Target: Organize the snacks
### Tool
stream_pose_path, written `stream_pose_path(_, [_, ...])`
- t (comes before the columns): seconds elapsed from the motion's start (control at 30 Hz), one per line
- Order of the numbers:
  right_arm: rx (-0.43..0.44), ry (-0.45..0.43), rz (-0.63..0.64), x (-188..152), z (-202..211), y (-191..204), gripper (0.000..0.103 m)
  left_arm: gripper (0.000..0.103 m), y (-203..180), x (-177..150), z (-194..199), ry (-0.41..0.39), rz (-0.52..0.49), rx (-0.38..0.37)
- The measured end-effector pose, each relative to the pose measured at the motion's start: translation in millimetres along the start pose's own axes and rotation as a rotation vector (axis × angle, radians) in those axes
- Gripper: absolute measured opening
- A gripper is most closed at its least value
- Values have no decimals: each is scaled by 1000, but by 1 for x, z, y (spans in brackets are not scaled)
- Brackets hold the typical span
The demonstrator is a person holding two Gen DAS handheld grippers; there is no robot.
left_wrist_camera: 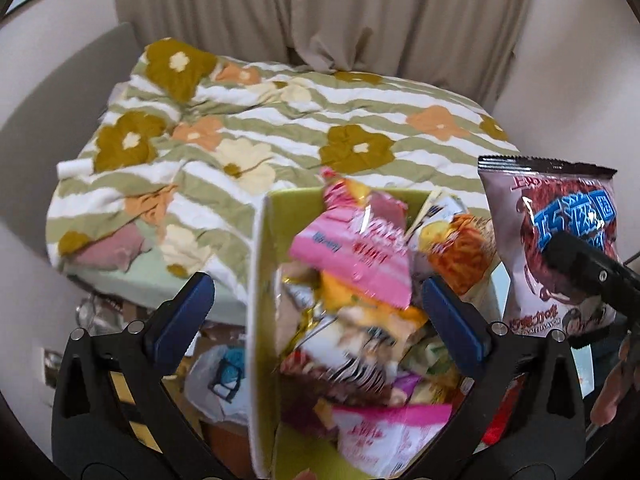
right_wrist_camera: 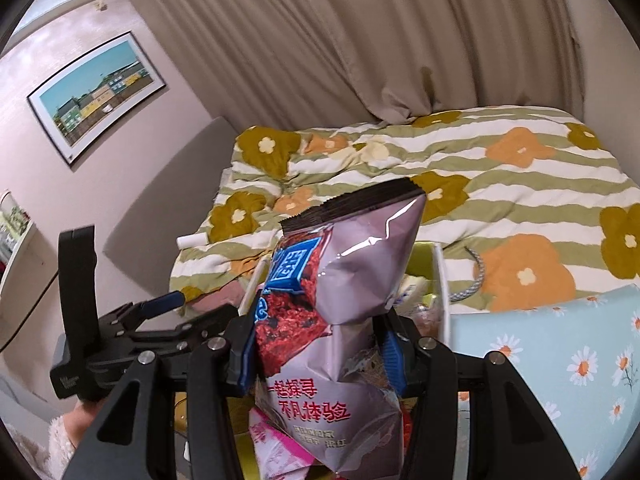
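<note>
A yellow-green box (left_wrist_camera: 256, 280) with white rims holds several snack packets, a pink one (left_wrist_camera: 360, 256) on top. My left gripper (left_wrist_camera: 316, 312) is open and empty, its blue fingers straddling the box's left wall above the snacks. My right gripper (right_wrist_camera: 320, 356) is shut on a mauve chocolate-ring snack bag (right_wrist_camera: 344, 300), held upright above the box's right side. The same bag (left_wrist_camera: 560, 240) shows at the right of the left wrist view, with the right gripper's finger (left_wrist_camera: 576, 260) across it. The left gripper (right_wrist_camera: 160, 308) also shows in the right wrist view.
A bed with a green-striped floral quilt (left_wrist_camera: 280, 128) lies behind the box, beige curtains (left_wrist_camera: 320, 8) beyond it. A daisy-print light blue cushion (right_wrist_camera: 560, 352) sits at the right. Bags and clutter (left_wrist_camera: 216, 376) lie on the floor left of the box.
</note>
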State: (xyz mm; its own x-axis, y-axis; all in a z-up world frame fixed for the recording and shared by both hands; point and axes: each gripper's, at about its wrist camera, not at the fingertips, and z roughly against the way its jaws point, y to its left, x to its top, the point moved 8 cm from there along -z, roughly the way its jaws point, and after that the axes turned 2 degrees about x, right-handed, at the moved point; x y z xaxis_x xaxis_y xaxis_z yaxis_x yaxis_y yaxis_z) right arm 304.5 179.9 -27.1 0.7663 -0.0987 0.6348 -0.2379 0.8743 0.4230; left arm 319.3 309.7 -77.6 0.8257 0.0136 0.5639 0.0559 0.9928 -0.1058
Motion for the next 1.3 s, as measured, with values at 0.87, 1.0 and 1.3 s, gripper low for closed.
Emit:
stream_pose_path(0.87, [-153, -36, 47, -30, 27, 21, 103, 103, 1, -42, 45, -39, -16, 1])
stream_pose_path(1.0, [-156, -96, 89, -27, 60, 26, 103, 103, -20, -42, 79, -113, -35, 31])
stream_pose_path(1.3, [-301, -182, 153, -50, 164, 5, 103, 103, -80, -70, 151, -253, -47, 25])
